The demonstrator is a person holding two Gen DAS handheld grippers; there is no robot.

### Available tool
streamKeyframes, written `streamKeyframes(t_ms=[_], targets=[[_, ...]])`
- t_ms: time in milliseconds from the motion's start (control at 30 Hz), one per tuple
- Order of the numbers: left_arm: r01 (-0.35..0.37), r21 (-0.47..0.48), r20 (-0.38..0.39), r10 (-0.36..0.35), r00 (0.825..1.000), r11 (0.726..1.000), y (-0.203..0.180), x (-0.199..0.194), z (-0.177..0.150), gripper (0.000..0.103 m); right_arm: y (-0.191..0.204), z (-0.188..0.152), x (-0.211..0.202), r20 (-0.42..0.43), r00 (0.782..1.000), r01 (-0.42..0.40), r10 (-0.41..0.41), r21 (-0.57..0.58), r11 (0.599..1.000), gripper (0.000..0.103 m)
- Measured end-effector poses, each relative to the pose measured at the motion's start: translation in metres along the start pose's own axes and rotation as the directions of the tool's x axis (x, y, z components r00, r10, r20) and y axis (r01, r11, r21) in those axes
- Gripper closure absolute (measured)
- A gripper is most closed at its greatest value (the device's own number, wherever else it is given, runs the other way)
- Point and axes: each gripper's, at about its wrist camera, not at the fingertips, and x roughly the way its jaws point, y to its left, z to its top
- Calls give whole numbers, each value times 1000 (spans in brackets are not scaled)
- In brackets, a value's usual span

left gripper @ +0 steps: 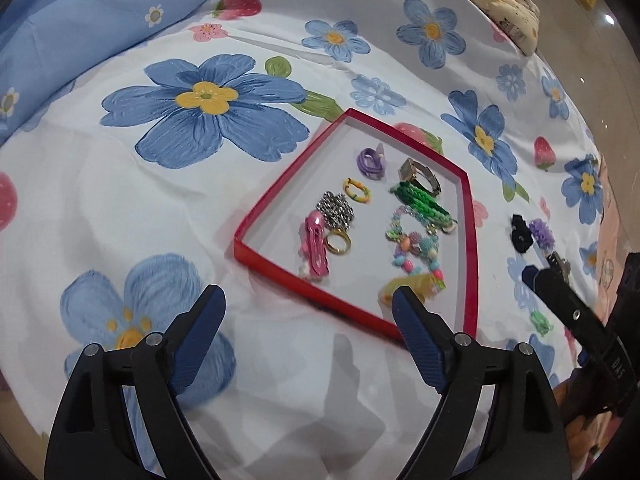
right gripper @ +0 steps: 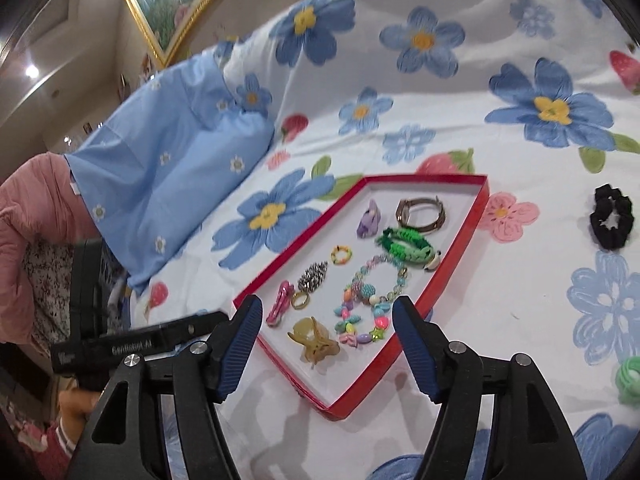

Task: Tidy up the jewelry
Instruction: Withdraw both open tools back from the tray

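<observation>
Both tongs, left gripper (left gripper: 306, 314) and right gripper (right gripper: 327, 322), gape wide, empty. Black scrunchie (right gripper: 612, 222) lies outside red tray (right gripper: 482, 200), right of frame, nearer the right gripper.

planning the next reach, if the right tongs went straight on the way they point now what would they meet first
Most likely the yellowish claw hair clip at the near end of the red tray. It lies straight ahead between the open right tongs, with the colourful bead bracelet just beside it. Depth is hard to judge here.

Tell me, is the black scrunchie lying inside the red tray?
No, the black scrunchie lies on the floral bedsheet, clearly outside the red tray.
</observation>
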Motion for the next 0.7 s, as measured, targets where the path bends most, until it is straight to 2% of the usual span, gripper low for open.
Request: streamKeyframes(t_ms=[100,233,400,567,600,667,700], targets=[[-9,21,6,9,1000,1000,-7,-6,-6,16,-1,-3,-5,18,1000,15,-15,12,1000,28],[-23,47,21,22,1000,999,-14,-16,-10,16,-3,-6,-7,-2,999,35,-35,21,999,28],[-82,96,38,79,996,992,-25,-31,-10,14,1,-7,-15,-17,999,48,-48,24,999,25],[-101,143,57,93,994,985,-35,-52,-3,10,18,8,-30,-39,998,52,-54,-41,998,23],[-105,157,75,94,993,982,-38,-59,-1,9,23,14,-35,-36,998,53,-55,-66,996,21],[-122,180,111,103,988,976,-43,-70,4,0,32,24,-43,-18,997,68,-70,-108,992,5],[-138,187,123,116,986,973,-45,-73,4,0,34,28,-46,-11,997,79,-81,-120,990,3]])
